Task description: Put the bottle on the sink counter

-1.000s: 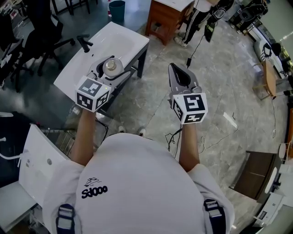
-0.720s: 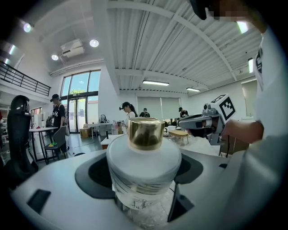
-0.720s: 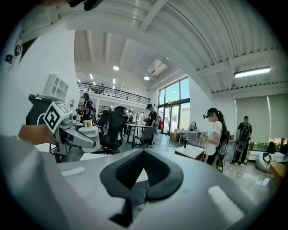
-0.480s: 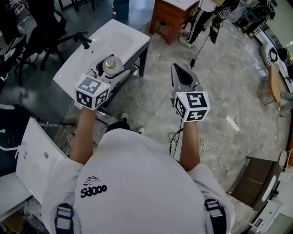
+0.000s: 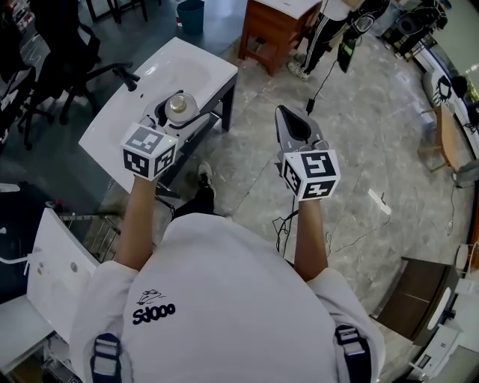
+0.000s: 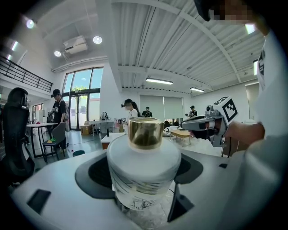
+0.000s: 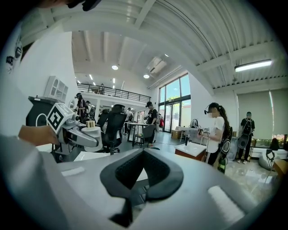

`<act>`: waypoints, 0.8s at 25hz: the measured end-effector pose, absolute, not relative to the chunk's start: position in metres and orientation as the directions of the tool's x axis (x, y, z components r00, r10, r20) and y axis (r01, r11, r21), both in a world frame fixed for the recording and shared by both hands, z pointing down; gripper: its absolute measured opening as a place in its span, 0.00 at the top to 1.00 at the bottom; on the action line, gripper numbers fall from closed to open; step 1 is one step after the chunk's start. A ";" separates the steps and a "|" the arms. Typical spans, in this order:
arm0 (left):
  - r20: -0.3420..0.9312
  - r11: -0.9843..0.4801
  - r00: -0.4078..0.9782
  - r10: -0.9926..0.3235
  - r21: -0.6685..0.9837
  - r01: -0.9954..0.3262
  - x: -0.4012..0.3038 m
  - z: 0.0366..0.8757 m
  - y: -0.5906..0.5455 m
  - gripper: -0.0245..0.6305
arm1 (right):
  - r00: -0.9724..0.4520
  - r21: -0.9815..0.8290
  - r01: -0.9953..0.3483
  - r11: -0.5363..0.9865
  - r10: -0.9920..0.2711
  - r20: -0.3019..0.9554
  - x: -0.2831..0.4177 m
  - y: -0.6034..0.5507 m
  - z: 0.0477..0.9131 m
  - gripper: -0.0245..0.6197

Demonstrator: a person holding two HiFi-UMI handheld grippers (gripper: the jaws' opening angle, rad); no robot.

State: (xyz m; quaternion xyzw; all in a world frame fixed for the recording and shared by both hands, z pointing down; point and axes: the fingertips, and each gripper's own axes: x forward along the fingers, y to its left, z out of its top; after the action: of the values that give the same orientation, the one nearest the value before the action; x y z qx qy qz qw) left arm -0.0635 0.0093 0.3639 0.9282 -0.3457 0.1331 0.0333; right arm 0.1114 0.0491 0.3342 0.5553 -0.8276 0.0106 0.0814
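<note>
Left hand-held gripper: you hold it out in front of your left arm, and its jaws are closed on the bottle, one dark pad on each side of the body. Its marker cube sits just above your wrist.
Bottle: a squat, round, frosted white bottle with dark line drawings low on its body and a shiny gold cap. It stands upright between the jaws.
Where the bottle is: in the air, in your left hand-held gripper. From above it shows against the near right edge of the bench, touching nothing but the jaws.
Right hand-held gripper: its jaws are brought together at the tips, with only the hollow between the dark pads left. It holds nothing. It is level with the left one and well apart from it, over the floor.
Bench: a white sink counter on a dark frame, set at a slant ahead of you on the left. It has a shallow basin and a black tap on its far left edge.
Floor: grey marbled tile, with a loose cable trailing near your right side.
Nearby: a brown wooden cabinet beyond the bench, a blue bin at the top edge, and black office chairs on the far left.
</note>
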 end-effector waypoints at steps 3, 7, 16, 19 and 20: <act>0.268 -0.762 0.731 -0.628 -0.023 -0.647 -0.053 0.366 -0.016 0.42 | -0.363 0.081 -0.922 0.378 -0.919 0.152 0.121 0.028 0.335 0.95; 0.266 -0.767 0.737 -0.621 -0.016 -0.641 -0.043 0.371 -0.054 0.43 | -0.351 0.085 -0.926 0.368 -0.922 0.165 0.132 -0.008 0.342 0.95; 0.272 -0.777 0.745 -0.609 -0.016 -0.630 -0.030 0.372 -0.144 0.43 | -0.322 0.078 -0.938 0.338 -0.932 0.168 0.147 -0.097 0.342 0.95; 0.274 -0.780 0.746 -0.607 -0.022 -0.626 -0.031 0.369 -0.172 0.43 | -0.318 0.076 -0.940 0.334 -0.934 0.162 0.146 -0.126 0.338 0.95; 0.277 -0.781 0.747 -0.605 -0.023 -0.624 -0.031 0.369 -0.180 0.43 | -0.318 0.075 -0.940 0.333 -0.934 0.162 0.145 -0.134 0.338 0.95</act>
State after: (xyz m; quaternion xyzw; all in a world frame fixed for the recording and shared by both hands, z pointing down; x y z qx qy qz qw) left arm -0.0307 -0.1800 0.3688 0.9339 -0.3289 0.1356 0.0354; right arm 0.1454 -0.1337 0.3378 0.5772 -0.8117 0.0164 0.0881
